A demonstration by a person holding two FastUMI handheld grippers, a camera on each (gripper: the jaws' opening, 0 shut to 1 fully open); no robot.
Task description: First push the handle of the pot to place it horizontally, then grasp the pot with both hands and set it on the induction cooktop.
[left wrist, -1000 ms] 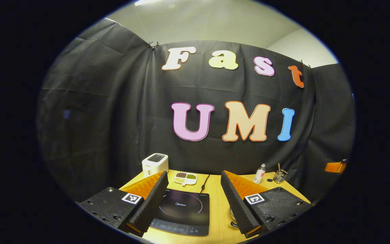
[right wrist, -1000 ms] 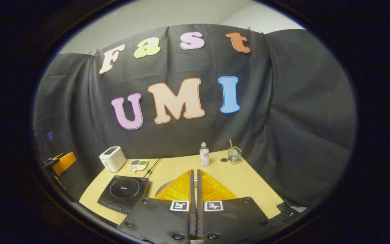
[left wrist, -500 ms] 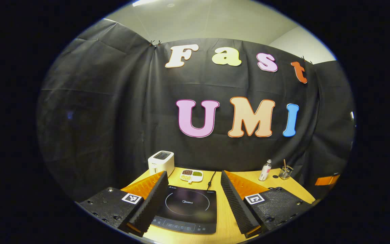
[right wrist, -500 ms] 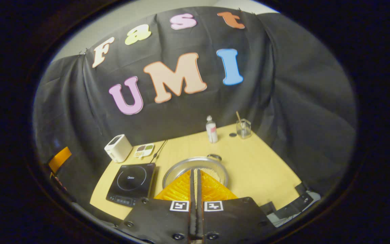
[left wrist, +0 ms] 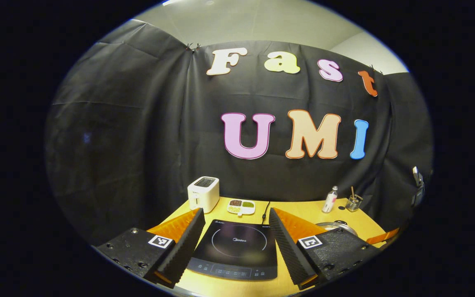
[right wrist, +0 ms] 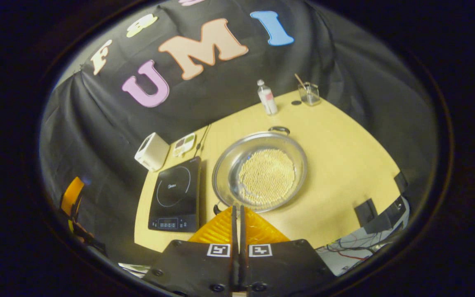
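A wide steel pot (right wrist: 260,171) holding pale grains stands on the yellow table (right wrist: 344,152), right of the black induction cooktop (right wrist: 175,187). One small handle (right wrist: 279,130) points to the far side; the other (right wrist: 217,208) sits at the near rim. My right gripper (right wrist: 237,207) hangs shut above the pot's near rim, beside that near handle, with nothing between its fingers. My left gripper (left wrist: 236,212) stands open over the table's front edge, with the cooktop (left wrist: 237,247) seen between its fingers. The pot's rim (left wrist: 336,226) peeks out behind the right finger.
Along the back wall are a white toaster (right wrist: 151,151), a divided dish (right wrist: 184,142), a small bottle (right wrist: 267,97) and a glass with a stick (right wrist: 309,93). A cord runs from the cooktop to the wall. Cables and boxes lie past the table's right edge.
My right gripper has risen and tipped downward, so the whole pot shows from above. The left gripper has swung slightly left; the cooktop now sits centred between its fingers.
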